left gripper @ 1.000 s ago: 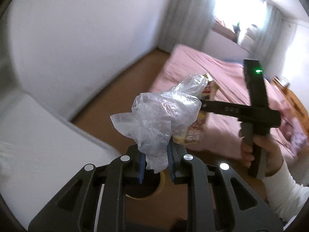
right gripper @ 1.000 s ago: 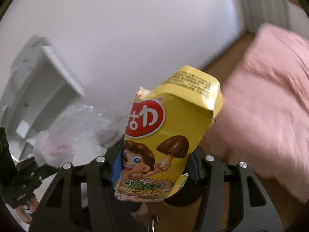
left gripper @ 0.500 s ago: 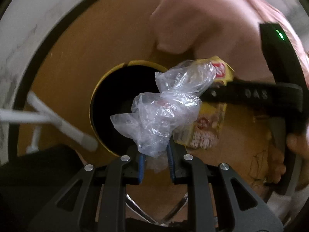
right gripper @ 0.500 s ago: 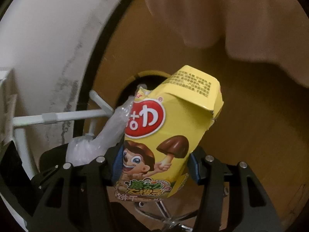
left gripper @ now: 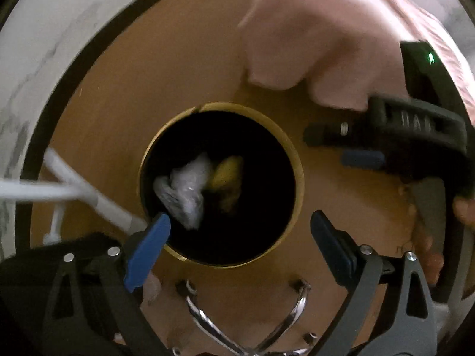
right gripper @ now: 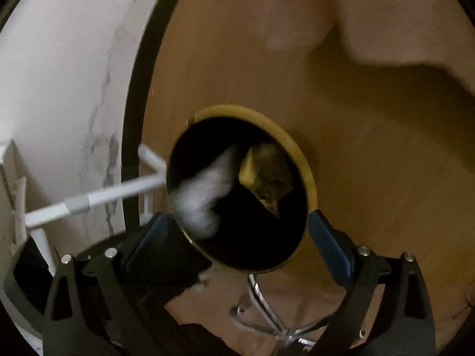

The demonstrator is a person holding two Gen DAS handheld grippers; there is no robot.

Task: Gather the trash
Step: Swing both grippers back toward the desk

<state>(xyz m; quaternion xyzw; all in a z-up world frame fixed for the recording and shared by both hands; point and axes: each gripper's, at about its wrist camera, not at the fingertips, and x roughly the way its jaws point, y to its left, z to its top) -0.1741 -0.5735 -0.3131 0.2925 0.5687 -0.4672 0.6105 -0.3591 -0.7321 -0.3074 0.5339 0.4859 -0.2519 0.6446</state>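
A round bin with a yellow rim (left gripper: 298, 175) (right gripper: 308, 175) stands on the wooden floor below both grippers. Inside its dark hollow lie a crumpled clear plastic bag (left gripper: 185, 191) (right gripper: 202, 198) and a yellow snack box (left gripper: 227, 175) (right gripper: 267, 175), both blurred. My left gripper (left gripper: 237, 237) is open and empty above the bin's near edge. My right gripper (right gripper: 237, 237) is open and empty above the bin; it also shows in the left wrist view (left gripper: 356, 145) at the right.
A white metal rack frame (left gripper: 71, 191) (right gripper: 98, 197) stands left of the bin against the white wall (right gripper: 59, 74). A pink bed cover (left gripper: 311, 38) hangs at the top. Chrome chair legs (left gripper: 237, 320) (right gripper: 267, 308) lie below the grippers.
Both grippers have opened. The plastic bag has left the left gripper and the yellow box has left the right gripper; both are now inside the bin.
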